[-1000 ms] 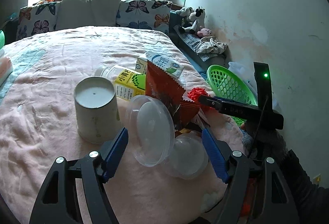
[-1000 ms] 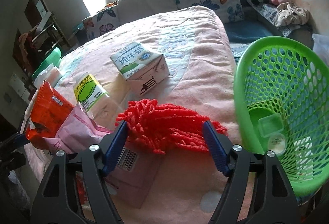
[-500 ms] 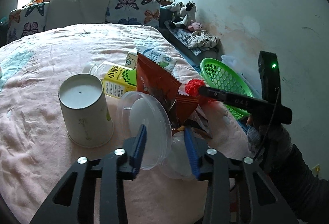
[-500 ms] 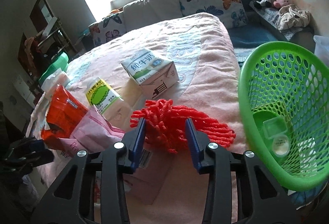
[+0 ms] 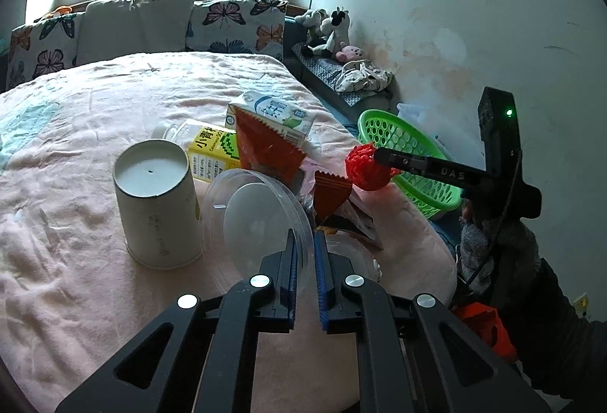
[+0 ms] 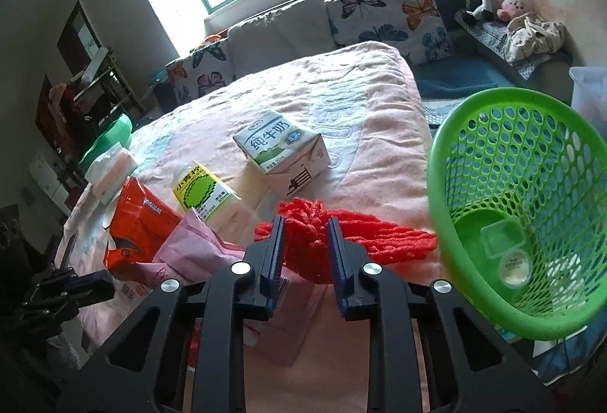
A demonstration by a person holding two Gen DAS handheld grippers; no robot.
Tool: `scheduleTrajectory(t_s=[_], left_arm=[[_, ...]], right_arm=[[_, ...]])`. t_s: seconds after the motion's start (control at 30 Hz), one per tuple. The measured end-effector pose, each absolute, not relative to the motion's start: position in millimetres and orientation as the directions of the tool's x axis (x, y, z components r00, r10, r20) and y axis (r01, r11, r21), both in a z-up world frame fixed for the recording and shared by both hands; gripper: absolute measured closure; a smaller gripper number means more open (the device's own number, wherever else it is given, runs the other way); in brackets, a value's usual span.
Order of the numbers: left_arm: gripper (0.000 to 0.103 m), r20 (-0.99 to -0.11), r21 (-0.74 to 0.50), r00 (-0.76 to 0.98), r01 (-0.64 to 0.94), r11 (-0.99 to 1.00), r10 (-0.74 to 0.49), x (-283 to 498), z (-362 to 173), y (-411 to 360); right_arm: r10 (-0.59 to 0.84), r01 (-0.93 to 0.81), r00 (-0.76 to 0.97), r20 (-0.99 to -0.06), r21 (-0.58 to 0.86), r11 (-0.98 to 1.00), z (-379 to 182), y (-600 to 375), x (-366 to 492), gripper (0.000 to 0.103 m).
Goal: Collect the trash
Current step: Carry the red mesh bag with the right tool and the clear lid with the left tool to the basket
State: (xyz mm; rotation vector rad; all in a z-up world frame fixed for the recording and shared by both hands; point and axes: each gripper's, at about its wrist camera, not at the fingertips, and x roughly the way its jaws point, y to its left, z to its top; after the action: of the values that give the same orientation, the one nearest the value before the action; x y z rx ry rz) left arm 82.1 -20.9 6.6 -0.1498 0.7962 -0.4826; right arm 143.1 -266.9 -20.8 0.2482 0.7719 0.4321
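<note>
In the left wrist view my left gripper (image 5: 304,236) is shut on the edge of a clear plastic lid (image 5: 254,219), which stands tilted on the pink bedspread (image 5: 76,261). My right gripper (image 6: 303,225) is shut on a red fuzzy yarn bundle (image 6: 390,240), whose strands spill to the right. The left wrist view shows that same red bundle (image 5: 362,170) held just above the bed's edge, with the green mesh basket (image 5: 413,166) behind it. In the right wrist view the basket (image 6: 436,162) sits close on the right.
An upturned paper cup (image 5: 155,200), a yellow-labelled bottle (image 6: 201,189), a milk carton (image 6: 280,147), a red snack bag (image 6: 140,223) and a pink bag (image 6: 189,253) lie on the bed. A small clear cup (image 6: 512,265) lies inside the basket. A white wall (image 5: 455,14) lies to the right.
Both grippers' jaws have closed from wide open. The left ones now pinch the clear lid's edge, and the right ones squeeze the red bundle, which has risen slightly.
</note>
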Motion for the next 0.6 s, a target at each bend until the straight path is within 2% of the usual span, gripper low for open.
scheduleTrajectory(t_s=[0.6], left_arm=[[0.094,-0.542,-0.305,0.653,0.433,0.848,-0.529,66.1,66.9,-21.1]], right_arm=[[0.46,-0.288,0.695,-0.553,0.372,0.882,8.5,-285.7,120.8,0.081]])
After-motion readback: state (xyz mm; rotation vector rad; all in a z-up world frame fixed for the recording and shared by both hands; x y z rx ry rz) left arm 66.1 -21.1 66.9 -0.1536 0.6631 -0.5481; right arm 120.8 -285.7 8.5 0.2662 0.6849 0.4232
